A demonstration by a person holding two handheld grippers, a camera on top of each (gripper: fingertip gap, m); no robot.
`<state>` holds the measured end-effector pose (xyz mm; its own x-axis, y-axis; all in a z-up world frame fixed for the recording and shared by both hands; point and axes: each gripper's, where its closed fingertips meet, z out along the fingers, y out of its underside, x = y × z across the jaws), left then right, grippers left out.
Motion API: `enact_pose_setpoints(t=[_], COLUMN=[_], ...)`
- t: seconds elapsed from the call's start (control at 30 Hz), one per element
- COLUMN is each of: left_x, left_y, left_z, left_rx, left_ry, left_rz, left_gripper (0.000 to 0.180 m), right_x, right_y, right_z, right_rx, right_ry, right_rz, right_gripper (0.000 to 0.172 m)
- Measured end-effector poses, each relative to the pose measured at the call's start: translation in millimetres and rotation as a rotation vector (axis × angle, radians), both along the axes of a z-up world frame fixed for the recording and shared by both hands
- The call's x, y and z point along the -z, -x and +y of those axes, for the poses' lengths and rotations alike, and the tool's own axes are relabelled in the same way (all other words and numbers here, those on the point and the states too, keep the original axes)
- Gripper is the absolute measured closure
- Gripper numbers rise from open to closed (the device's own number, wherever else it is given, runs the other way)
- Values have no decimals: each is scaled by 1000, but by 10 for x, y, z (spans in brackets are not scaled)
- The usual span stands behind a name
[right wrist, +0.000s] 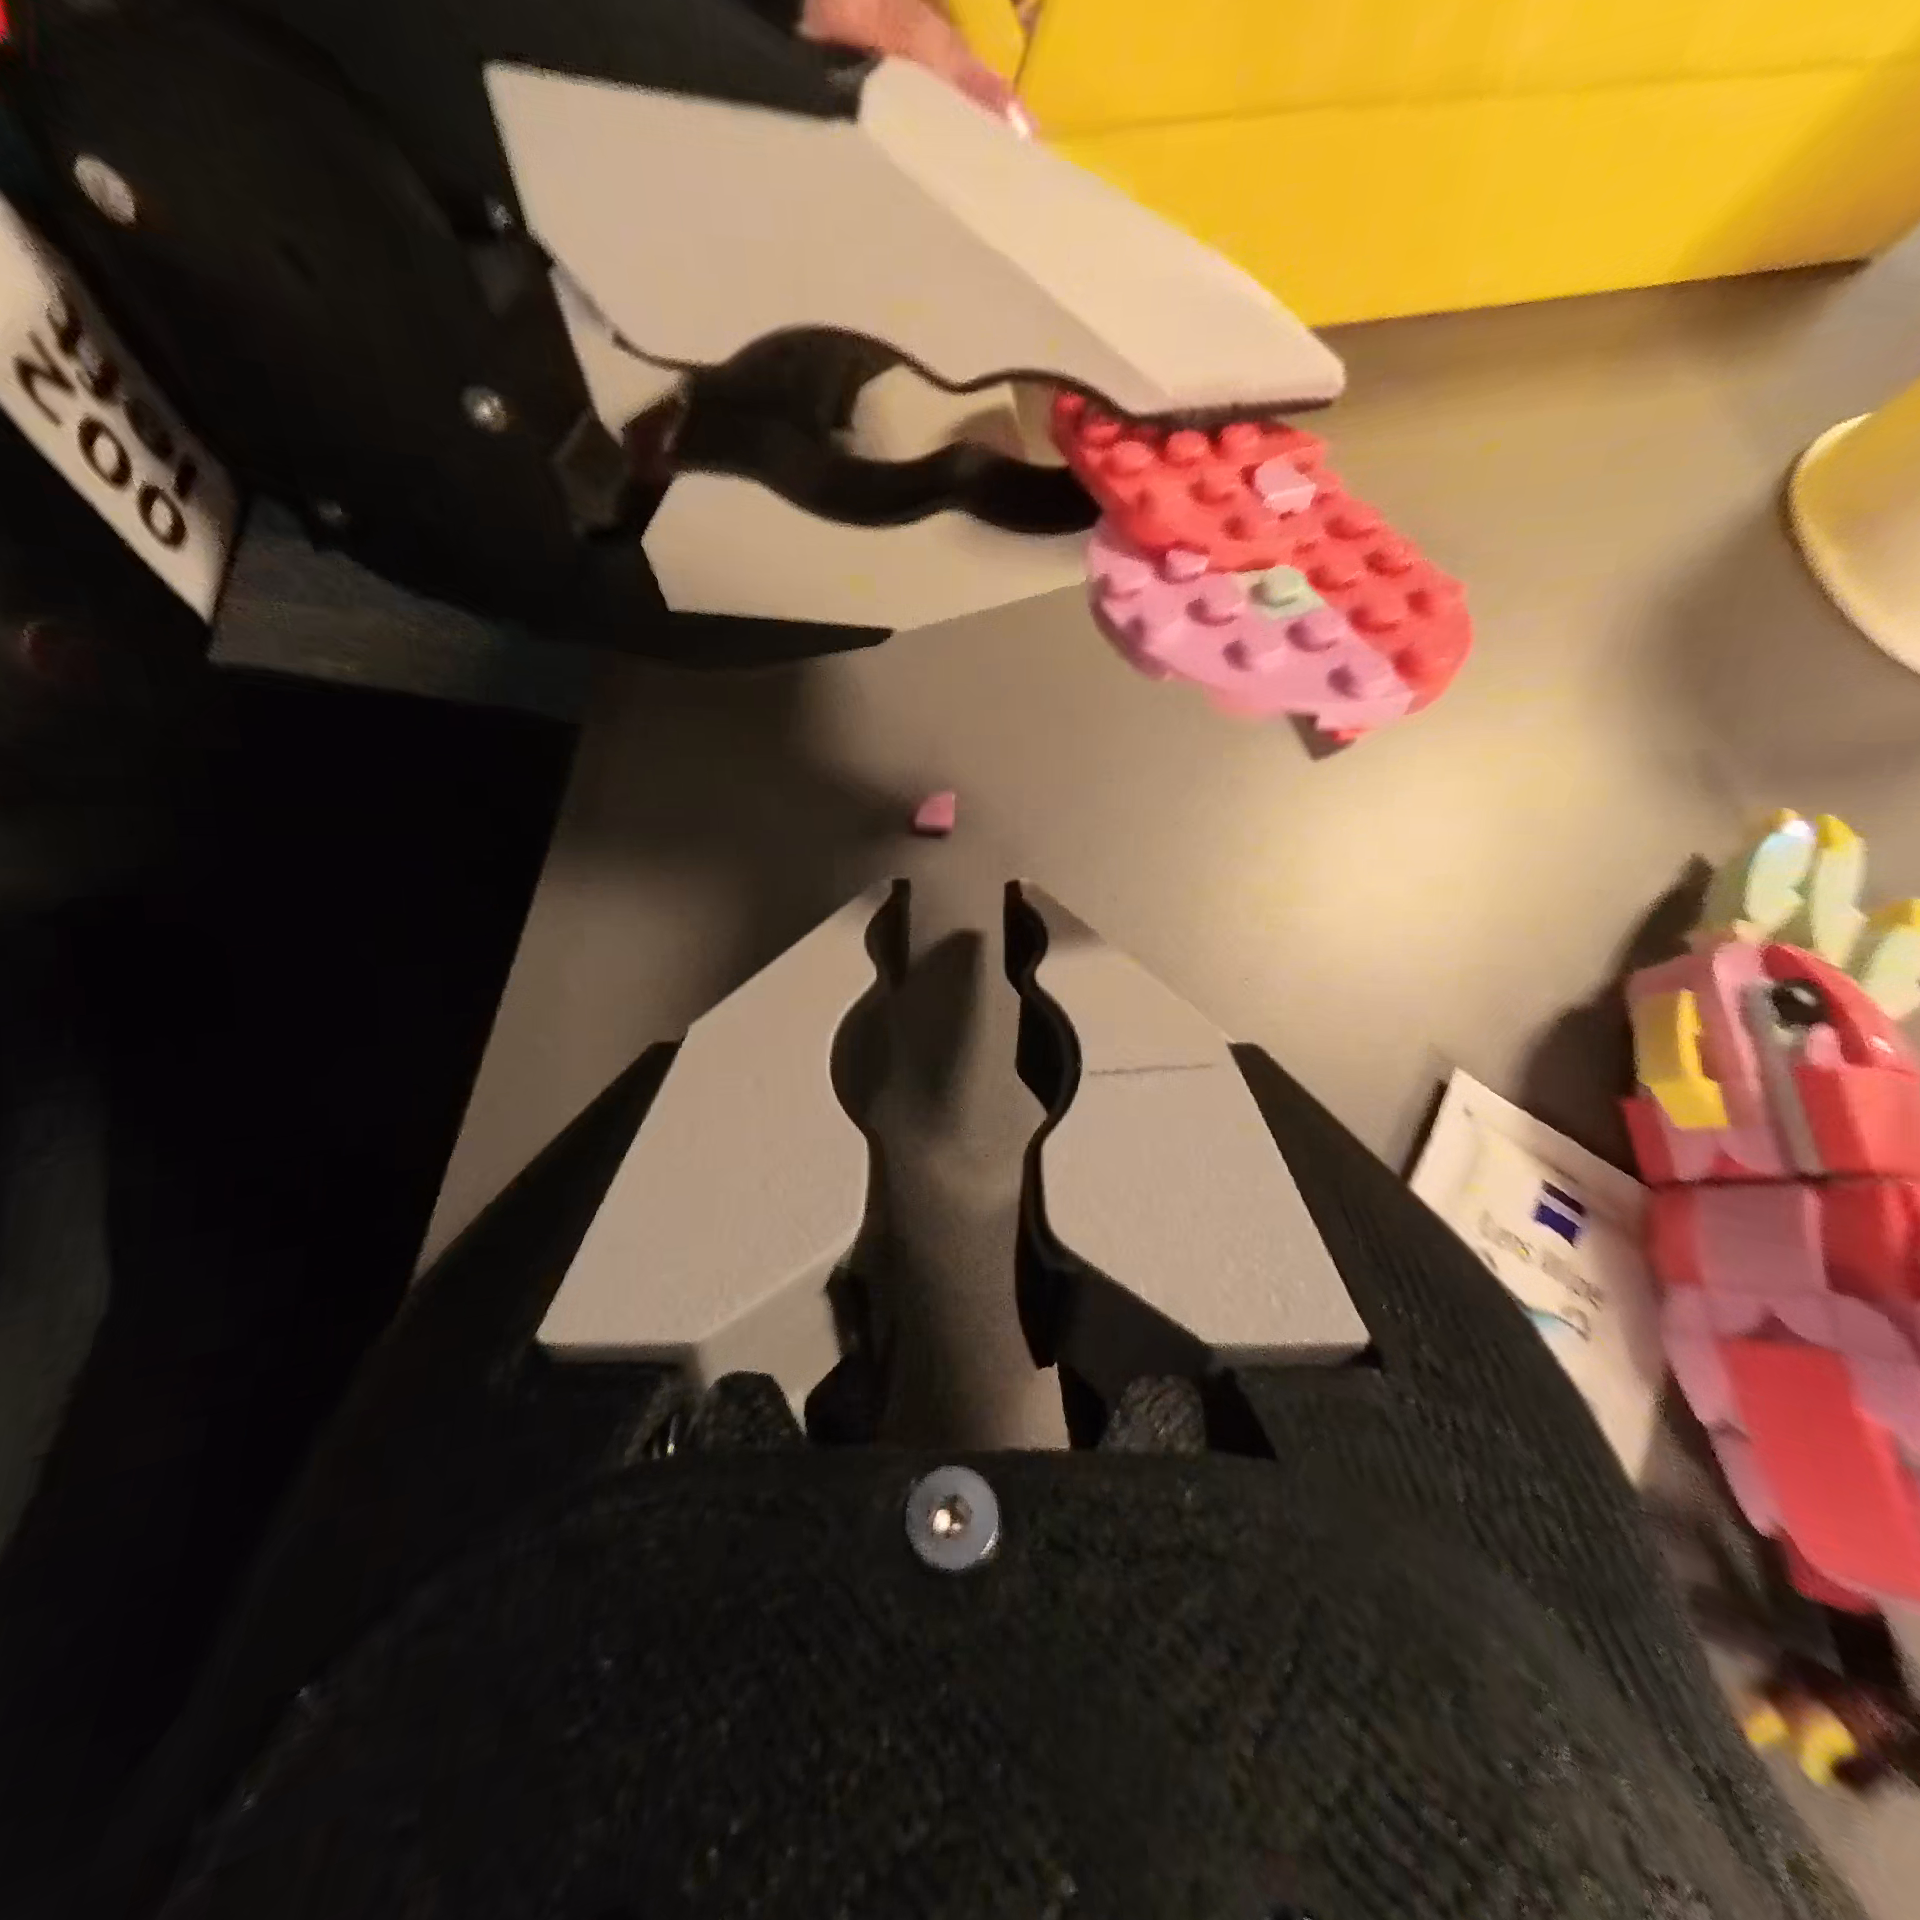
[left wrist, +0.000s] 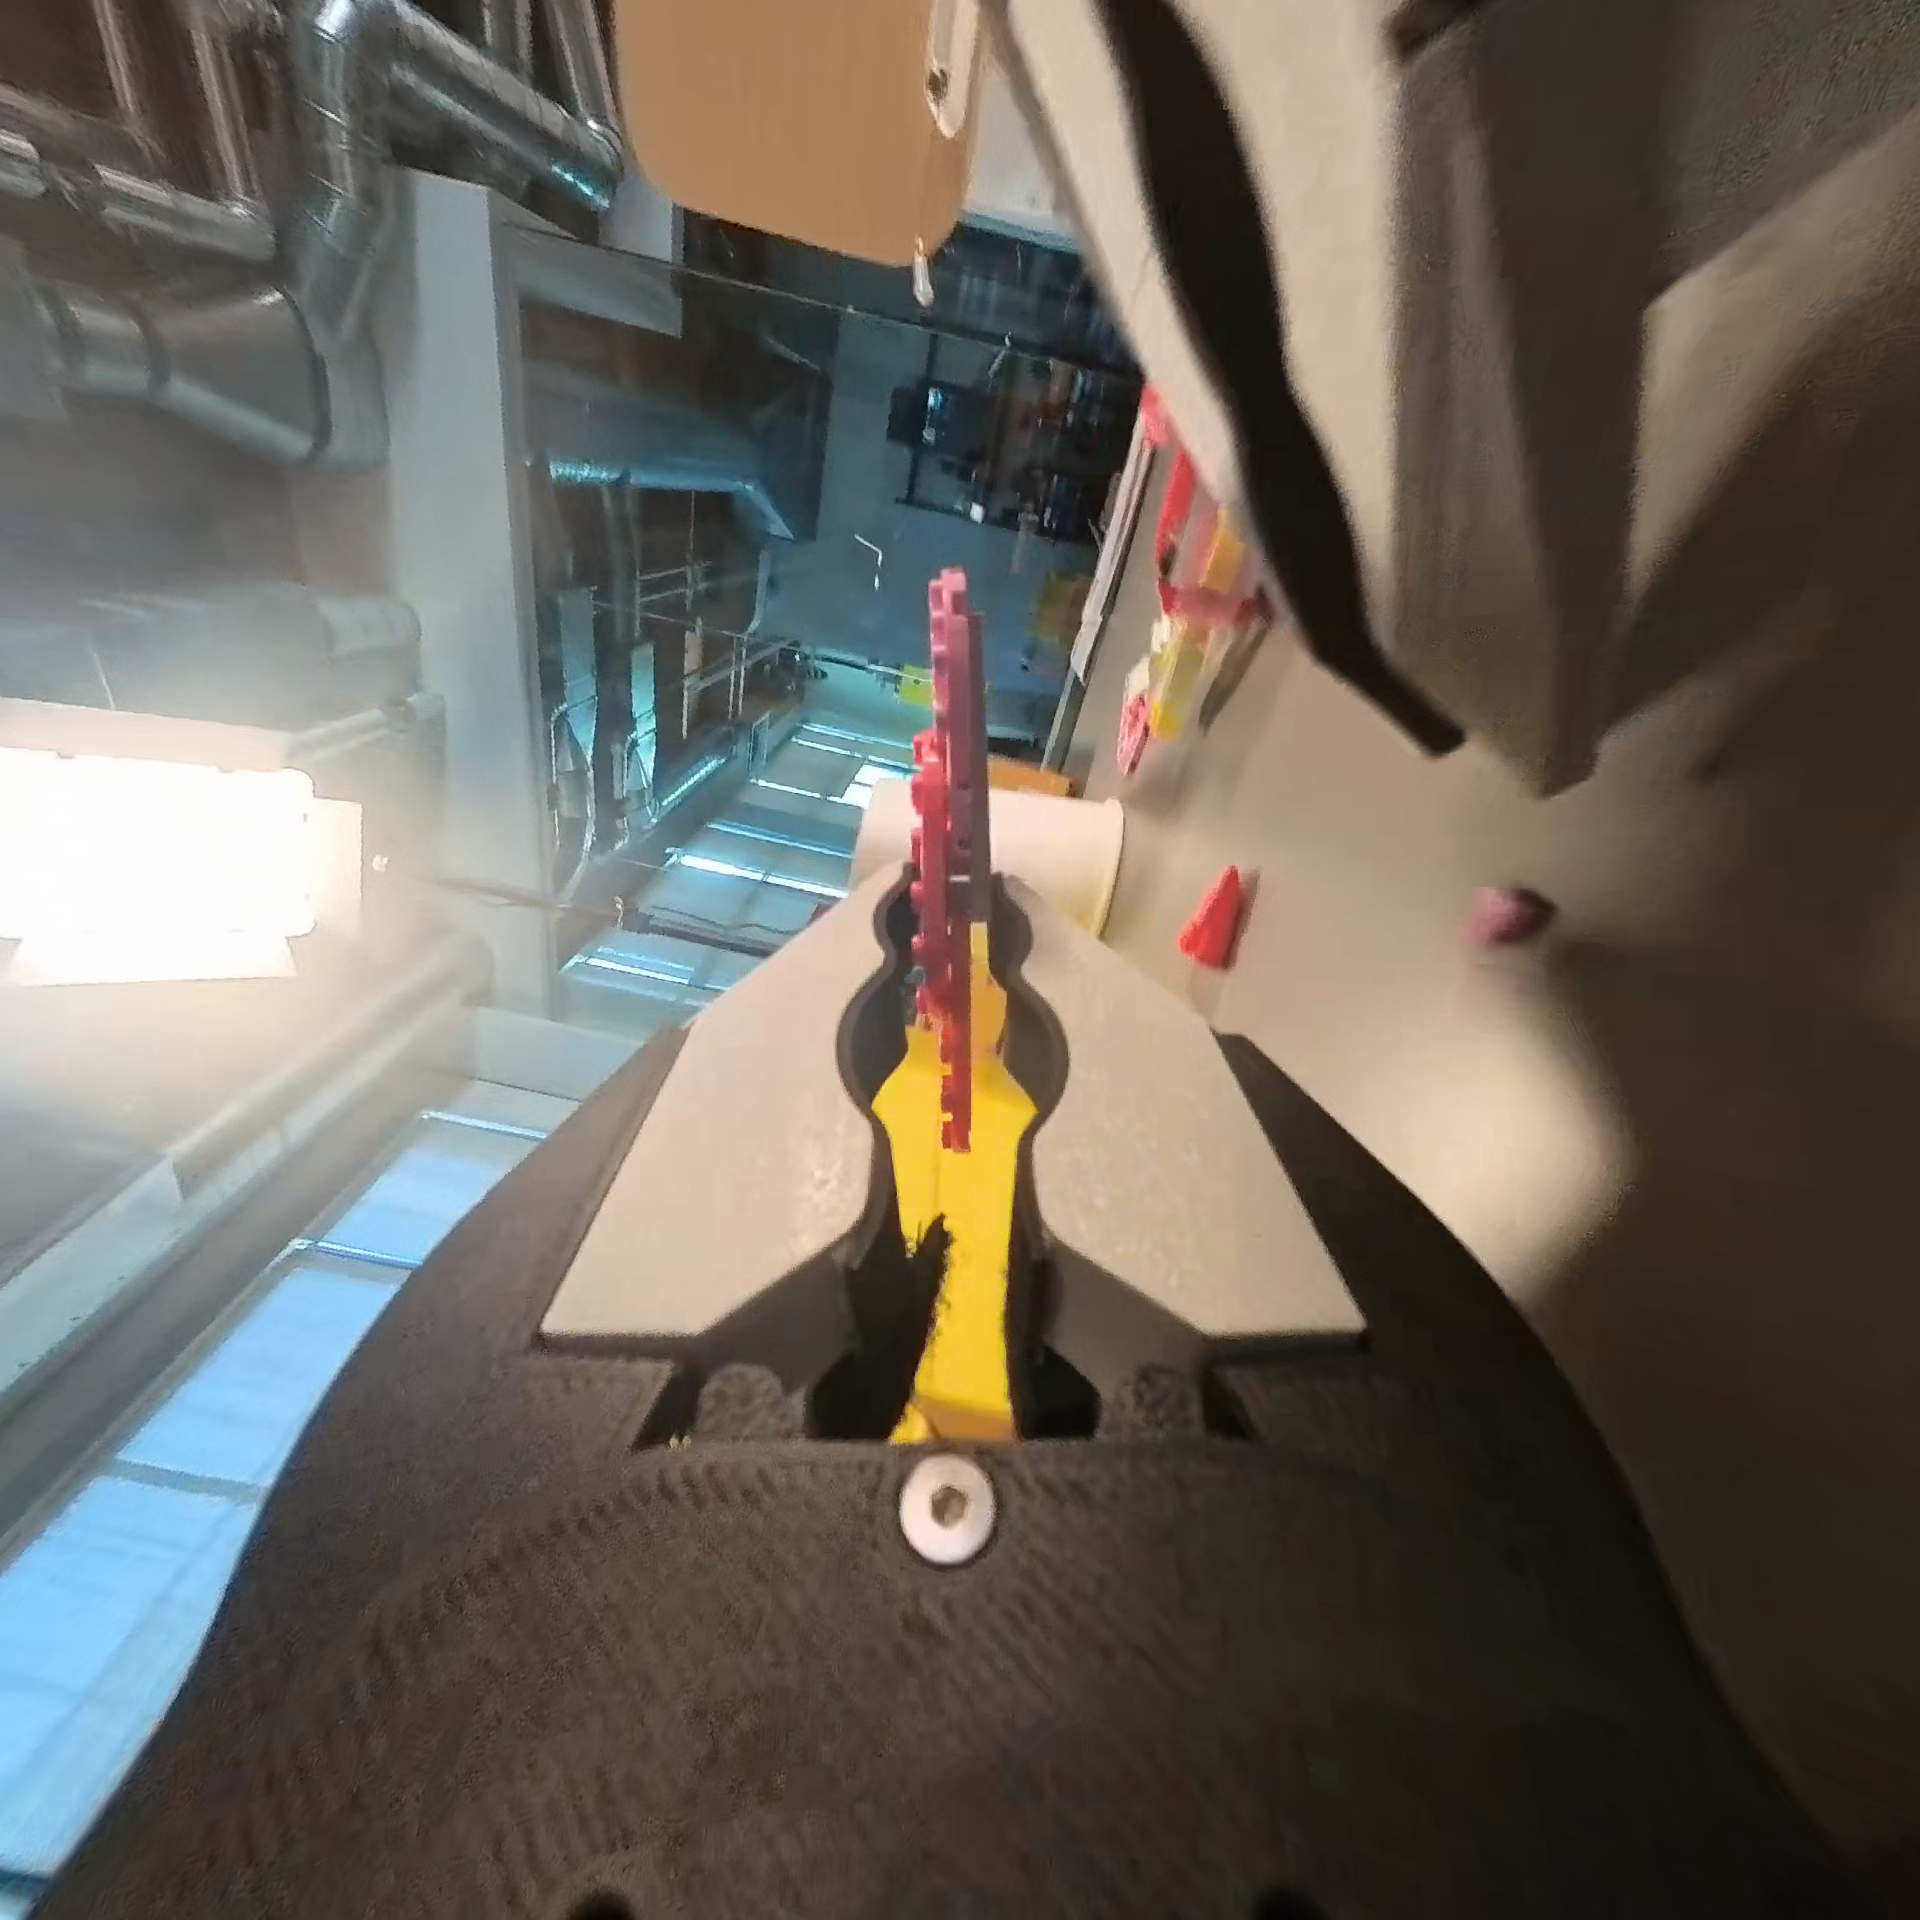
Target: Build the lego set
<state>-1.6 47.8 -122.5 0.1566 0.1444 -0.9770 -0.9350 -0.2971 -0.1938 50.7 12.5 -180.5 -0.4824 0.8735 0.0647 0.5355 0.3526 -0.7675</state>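
Note:
My left gripper is shut on a flat red and pink brick-built piece, which I see edge-on, sticking out past the fingertips. The right wrist view shows that gripper at the upper left, with both pads pressing on the red end of the studded piece and holding it above the grey table. My right gripper is open and empty, low over the table. A small loose pink brick lies just ahead of its fingertips.
A red and pink brick-built bird lies at the right, partly on a white packet. A yellow box stands at the back and a pale yellow cup at the right edge. A red cone piece sits on the table. About 9 centimetres separates my left fingertips from my right.

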Motion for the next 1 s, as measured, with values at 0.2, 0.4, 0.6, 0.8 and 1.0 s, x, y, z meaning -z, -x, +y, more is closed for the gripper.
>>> enact_pose_setpoints(t=[0.2,0.4,0.6,0.8,1.0], left_x=[80,128,119,97,100], left_y=[109,144,145,146,-141], left_z=[-124,-161,-149,-129,-62], left_rx=[-28,-22,-12,5,140], left_ry=[37,61,60,61,54], left_rz=[30,57,69,94,149], left_gripper=[170,170,170,169,170], right_x=[67,70,70,-57,-612], right_y=[137,152,140,5,-147], right_z=[-107,-112,-110,112,279], right_rx=[-8,-9,-19,8,-25], right_ry=[46,31,28,-9,54], right_rz=[-32,-40,-43,2,96], right_gripper=[156,162,167,168,167])
